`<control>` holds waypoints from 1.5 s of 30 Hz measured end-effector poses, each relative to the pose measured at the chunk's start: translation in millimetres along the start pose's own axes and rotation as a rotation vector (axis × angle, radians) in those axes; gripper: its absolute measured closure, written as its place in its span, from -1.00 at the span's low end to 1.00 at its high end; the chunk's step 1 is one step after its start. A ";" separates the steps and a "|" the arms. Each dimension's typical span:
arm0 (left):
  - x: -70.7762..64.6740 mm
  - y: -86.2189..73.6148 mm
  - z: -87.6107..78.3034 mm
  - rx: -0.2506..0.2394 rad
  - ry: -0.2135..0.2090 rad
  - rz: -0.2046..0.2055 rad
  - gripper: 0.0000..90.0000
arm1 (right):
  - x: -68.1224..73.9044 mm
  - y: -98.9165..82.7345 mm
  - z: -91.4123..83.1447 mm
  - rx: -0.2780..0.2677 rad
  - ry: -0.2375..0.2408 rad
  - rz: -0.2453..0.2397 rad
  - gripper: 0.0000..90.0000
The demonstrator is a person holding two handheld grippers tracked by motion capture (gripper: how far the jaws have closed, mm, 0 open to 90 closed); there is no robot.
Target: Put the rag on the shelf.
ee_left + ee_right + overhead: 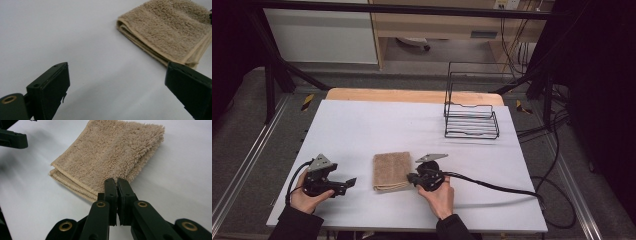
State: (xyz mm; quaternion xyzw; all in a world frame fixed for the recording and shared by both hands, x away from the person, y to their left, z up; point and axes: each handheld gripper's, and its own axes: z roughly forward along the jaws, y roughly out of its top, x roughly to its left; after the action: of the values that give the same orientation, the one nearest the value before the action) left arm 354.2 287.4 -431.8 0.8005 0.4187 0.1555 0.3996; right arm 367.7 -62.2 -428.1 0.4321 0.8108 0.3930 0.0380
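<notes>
High view: the folded towel (392, 171) is seen lying flat near the worktop's (362, 125) front edge, between both grippers. The right gripper (413, 177) has its fingers pressed together at the towel's right edge. The left gripper (349, 184) fingers are spread wide, with bare surface around them. A wire rack (471, 120) stands well apart at the far right corner.

Both tools, left tool (343, 186) and right tool (412, 177), were black with brass rivets, grey three-cornered plates, trailing black cables; sleeves were dark.

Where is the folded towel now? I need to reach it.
In the high view the towel lies near the table's front edge, between the left gripper and right gripper.
</notes>
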 end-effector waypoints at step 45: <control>-73.3 74.1 115.4 0.202 -0.203 0.109 0.46 | -66.4 -46.7 -40.2 -0.085 -0.104 0.040 0.45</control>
State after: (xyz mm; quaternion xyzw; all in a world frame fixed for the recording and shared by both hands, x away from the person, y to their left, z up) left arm 417.9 146.0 -441.4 0.8699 0.3456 0.0522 0.3481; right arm 361.6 -149.8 -450.2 0.4662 0.7814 0.4048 0.0905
